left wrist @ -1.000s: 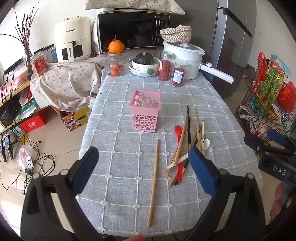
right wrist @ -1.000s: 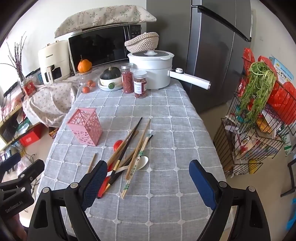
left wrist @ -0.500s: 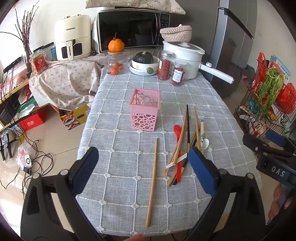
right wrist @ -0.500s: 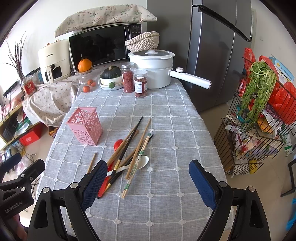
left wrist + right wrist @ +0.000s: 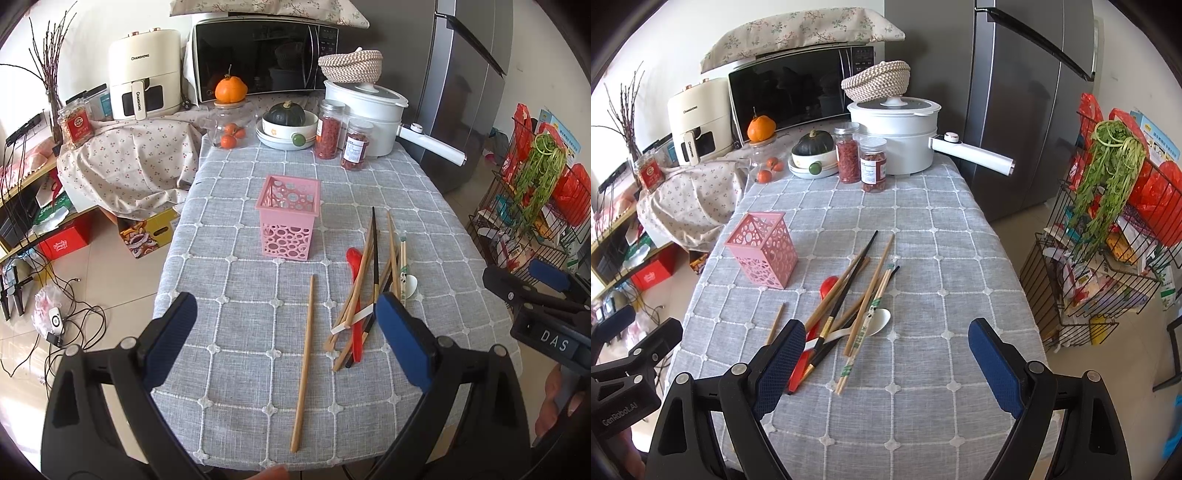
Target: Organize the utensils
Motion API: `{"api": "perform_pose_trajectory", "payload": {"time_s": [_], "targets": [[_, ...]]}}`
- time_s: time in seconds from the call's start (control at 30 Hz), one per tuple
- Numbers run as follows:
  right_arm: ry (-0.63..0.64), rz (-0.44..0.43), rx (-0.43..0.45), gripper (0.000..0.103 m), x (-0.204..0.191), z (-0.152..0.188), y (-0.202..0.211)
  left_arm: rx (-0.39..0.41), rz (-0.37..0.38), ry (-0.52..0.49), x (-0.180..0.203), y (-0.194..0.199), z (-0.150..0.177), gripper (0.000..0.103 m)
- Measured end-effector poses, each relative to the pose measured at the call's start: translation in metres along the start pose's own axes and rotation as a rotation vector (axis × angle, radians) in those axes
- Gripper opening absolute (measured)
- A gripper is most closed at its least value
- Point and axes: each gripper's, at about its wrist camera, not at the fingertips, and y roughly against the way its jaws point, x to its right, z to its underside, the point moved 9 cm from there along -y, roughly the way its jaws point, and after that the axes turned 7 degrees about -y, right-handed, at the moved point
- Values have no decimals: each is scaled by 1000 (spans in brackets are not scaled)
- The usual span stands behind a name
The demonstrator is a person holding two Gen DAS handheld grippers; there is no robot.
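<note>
Chopstick (image 5: 303, 363), lone, at 6 o'clock of pink holder (image 5: 289, 221) | pile (image 5: 849, 310) at holder's 4 o'clock | likely light, stiff, slippery: pinch mid-shaft | left gripper (image 5: 284, 339) wide, empty | right gripper (image 5: 886, 363) wide, empty

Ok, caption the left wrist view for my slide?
Open left tongs over a lone chopstick, utensil pile at right, empty pink holder beyond.

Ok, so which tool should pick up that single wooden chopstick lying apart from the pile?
Probably the left. The lone chopstick lies between the open left tool fingers, near the pink holder. The right tool, also open, faces bare cloth beside the utensil pile.
</note>
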Motion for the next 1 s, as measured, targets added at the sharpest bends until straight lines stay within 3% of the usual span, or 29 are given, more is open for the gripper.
{"api": "perform_pose_trajectory", "payload": {"time_s": [1.0], "targets": [[-1, -4, 0, 91, -2, 1, -2, 2, -1, 3, -1, 0, 2, 97]]}}
